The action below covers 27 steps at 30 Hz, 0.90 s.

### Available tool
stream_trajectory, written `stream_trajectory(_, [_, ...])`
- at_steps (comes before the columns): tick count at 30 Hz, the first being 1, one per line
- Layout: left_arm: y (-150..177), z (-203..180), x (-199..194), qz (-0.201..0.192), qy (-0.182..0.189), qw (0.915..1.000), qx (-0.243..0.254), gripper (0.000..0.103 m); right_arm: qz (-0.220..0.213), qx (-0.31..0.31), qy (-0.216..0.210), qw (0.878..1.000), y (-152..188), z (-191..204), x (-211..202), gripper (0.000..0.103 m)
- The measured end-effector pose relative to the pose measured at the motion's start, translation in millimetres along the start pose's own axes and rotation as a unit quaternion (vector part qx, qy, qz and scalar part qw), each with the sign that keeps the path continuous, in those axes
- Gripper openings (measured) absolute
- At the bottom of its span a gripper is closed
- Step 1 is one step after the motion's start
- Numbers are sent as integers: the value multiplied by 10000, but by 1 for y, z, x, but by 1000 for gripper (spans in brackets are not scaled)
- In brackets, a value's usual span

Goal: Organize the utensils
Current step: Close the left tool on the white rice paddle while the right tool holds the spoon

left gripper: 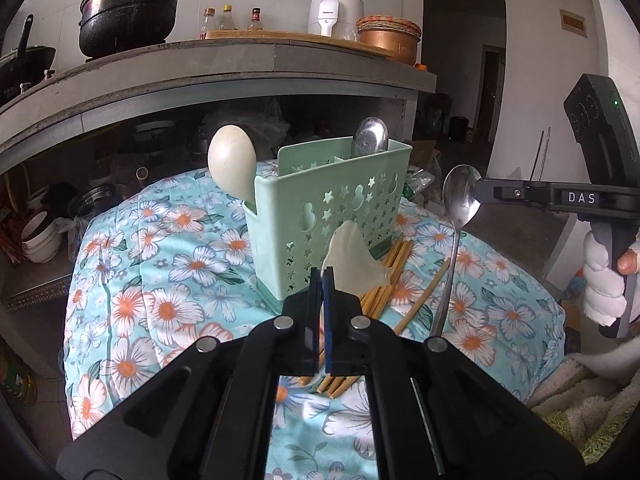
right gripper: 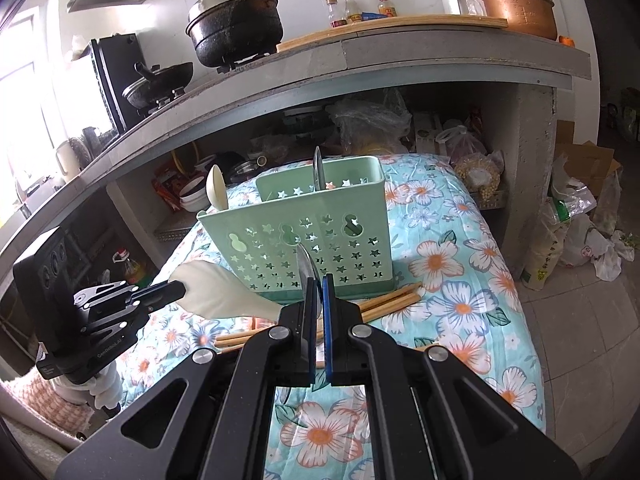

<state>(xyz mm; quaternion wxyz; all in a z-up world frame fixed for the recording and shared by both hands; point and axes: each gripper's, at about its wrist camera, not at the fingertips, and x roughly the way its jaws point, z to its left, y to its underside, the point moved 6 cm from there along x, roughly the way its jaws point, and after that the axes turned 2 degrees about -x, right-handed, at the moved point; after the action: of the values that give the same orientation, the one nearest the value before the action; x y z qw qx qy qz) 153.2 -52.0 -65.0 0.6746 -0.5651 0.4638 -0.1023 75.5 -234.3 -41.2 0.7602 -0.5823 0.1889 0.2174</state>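
Observation:
A green plastic utensil caddy [left gripper: 328, 216] with star cut-outs stands on a floral cloth. It holds a cream spoon [left gripper: 232, 160] at its left end and a metal spoon [left gripper: 370, 136] at the back. My left gripper [left gripper: 322, 276] is shut on a cream ceramic soup spoon [left gripper: 352, 260], also seen in the right wrist view [right gripper: 224, 292]. My right gripper [right gripper: 317, 284] is shut on a metal spoon [left gripper: 460, 196] by its bowl, handle hanging down right of the caddy. Several wooden chopsticks [left gripper: 388, 276] lie on the cloth in front of the caddy.
A concrete counter [left gripper: 224, 68] overhangs behind, carrying a black pot [left gripper: 128, 12], bottles and a copper bowl [left gripper: 388, 42]. Bowls and bags fill the shelf underneath. Plastic bags [right gripper: 592, 232] sit on the floor at the right.

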Motion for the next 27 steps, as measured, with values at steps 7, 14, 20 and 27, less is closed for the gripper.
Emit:
stream_trajectory(7, [-8, -5, -7, -129, 21, 9999, 7, 1, -178, 54, 33, 9998, -3, -5, -12, 3])
stream_trajectory(14, [-14, -11, -17, -272, 44, 9996, 35, 1, -351, 64, 51, 9993, -10, -8, -23, 3])
stream_trajectory(20, [-24, -12, -35, -447, 34, 9990, 40, 1, -512, 91, 57, 9986, -16, -10, -35, 3])
stream_trajectory(27, [-41, -12, -61, -724, 74, 9973, -58, 1, -765, 70, 66, 9970, -27, -10, -56, 3])
